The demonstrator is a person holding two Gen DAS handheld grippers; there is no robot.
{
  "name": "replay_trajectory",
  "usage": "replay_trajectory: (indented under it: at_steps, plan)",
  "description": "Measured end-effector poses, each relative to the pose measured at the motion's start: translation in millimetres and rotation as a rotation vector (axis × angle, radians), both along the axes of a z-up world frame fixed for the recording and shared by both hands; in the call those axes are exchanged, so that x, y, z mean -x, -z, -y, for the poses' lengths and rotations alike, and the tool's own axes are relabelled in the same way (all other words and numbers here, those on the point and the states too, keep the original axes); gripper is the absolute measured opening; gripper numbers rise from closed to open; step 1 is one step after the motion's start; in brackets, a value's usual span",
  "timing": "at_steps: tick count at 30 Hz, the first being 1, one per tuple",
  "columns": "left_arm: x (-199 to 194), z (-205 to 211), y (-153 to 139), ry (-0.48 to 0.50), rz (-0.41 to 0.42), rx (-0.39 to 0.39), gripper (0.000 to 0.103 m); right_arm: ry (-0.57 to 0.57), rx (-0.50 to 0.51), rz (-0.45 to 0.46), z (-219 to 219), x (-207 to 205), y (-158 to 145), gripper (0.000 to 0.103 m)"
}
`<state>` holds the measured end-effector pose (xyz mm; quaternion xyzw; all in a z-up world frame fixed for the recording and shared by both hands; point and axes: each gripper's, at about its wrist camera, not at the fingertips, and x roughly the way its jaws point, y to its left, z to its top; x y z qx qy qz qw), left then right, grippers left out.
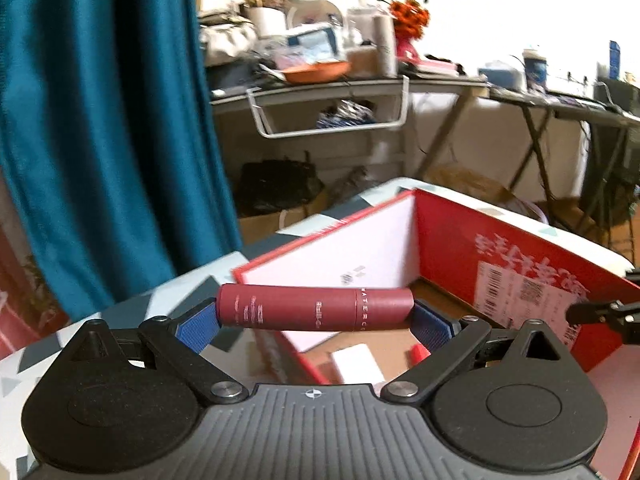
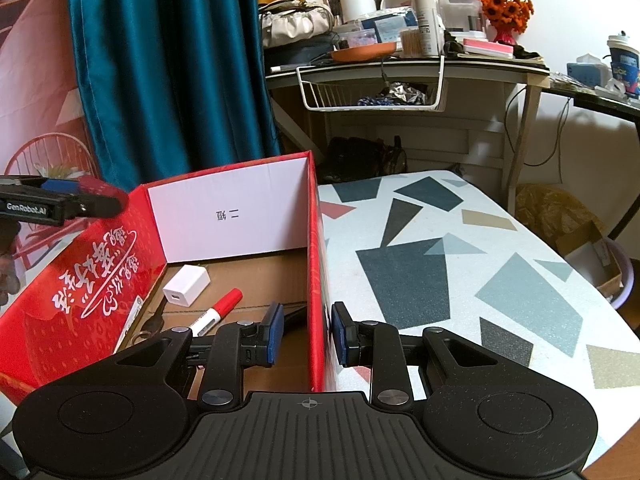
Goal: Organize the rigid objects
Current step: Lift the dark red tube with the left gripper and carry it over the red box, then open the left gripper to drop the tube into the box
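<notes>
The left tongs (image 1: pixel 316 322) stand wide, their blue pads pressed on the two ends of a dark red tube (image 1: pixel 315 307), which lies crosswise between them and level, held in the air above the near edge of the open red box (image 1: pixel 448 240). The tube is matte, with small pale lettering along its side and a seam near its right end that marks a cap. The right tongs (image 2: pixel 307 334) are narrow and straddle the box's right wall (image 2: pixel 316 280), one pad inside the box and one outside over the desk (image 2: pixel 480 264); whether the pads press on the cardboard cannot be told. In the right view the left tongs appear at the far left edge, with a glimpse of the tube above the box's left wall. On the brown floor of the box lie a white charger (image 2: pixel 186 285) and a marker (image 2: pixel 216 312) with a red cap. The box has white inner flaps, and its red outer sides carry white lettering.
</notes>
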<state>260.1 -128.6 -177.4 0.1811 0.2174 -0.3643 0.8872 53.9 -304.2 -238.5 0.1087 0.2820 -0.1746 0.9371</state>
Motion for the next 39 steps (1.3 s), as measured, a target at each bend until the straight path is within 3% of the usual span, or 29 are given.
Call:
replay_trajectory:
  at_steps: [2,4,22,33,39]
  plan:
    - [0.1,3.3,6.3,0.018,-0.001,-0.023,0.100,0.000,0.003,-0.006,0.6,-0.3,-0.5,0.020]
    - [-2.6,7.3,8.3,0.027,0.004,-0.038,0.100,0.017,0.020,-0.021,1.1,-0.8,-1.3,0.010]
    - [-15.2,37.2,9.3,0.080,-0.029,-0.096,0.100,-0.002,0.044,-0.075,1.8,-8.2,-7.7,0.009]
    - [-24.5,32.3,-2.8,0.070,-0.063,-0.042,0.100,-0.009,0.037,-0.096,3.8,-11.6,-10.0,0.009]
    - [-28.1,-2.4,-15.5,-0.008,-0.072,0.018,0.100,-0.007,0.032,-0.102,4.3,-12.5,-10.8,0.009]
